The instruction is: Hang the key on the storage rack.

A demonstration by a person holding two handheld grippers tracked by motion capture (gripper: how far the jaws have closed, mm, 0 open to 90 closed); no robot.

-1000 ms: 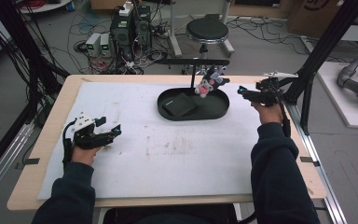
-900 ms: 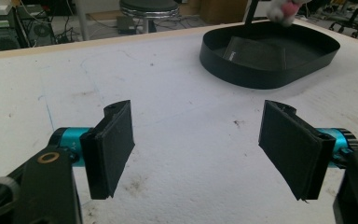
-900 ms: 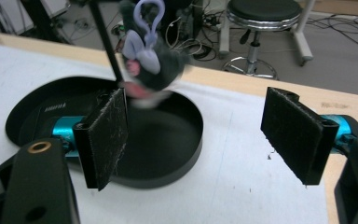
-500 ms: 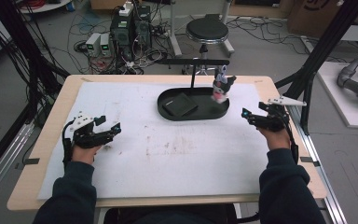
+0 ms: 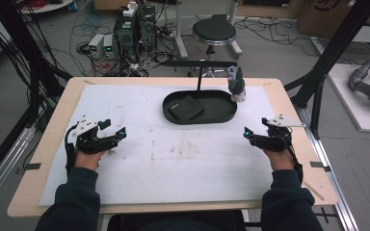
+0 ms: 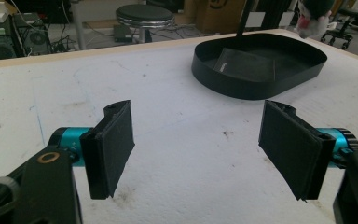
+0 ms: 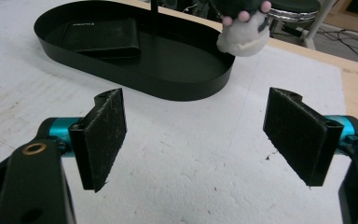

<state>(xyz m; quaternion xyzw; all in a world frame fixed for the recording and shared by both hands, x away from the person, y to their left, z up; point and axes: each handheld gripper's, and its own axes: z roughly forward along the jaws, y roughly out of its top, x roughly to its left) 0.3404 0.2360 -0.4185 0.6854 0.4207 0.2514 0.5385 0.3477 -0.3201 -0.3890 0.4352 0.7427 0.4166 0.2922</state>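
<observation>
Both grippers rest on the table empty, jaws spread wide. The black tray (image 5: 200, 117), holding a wallet (image 5: 186, 107), lies far-centre, long axis left-right; right gripper (image 5: 246, 133) sits slightly nearer than left gripper (image 5: 121, 131).

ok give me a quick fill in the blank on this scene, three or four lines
1. The black wallet lies inside the oval black ____.
2. Both the left gripper and the right gripper have their jaws ____.
3. The small plush toy hangs at the tray's ____ end, as the high view shows it.
4. Behind the table, on the floor, stands a round black ____.

Missing words: tray; open; right; stool
</observation>
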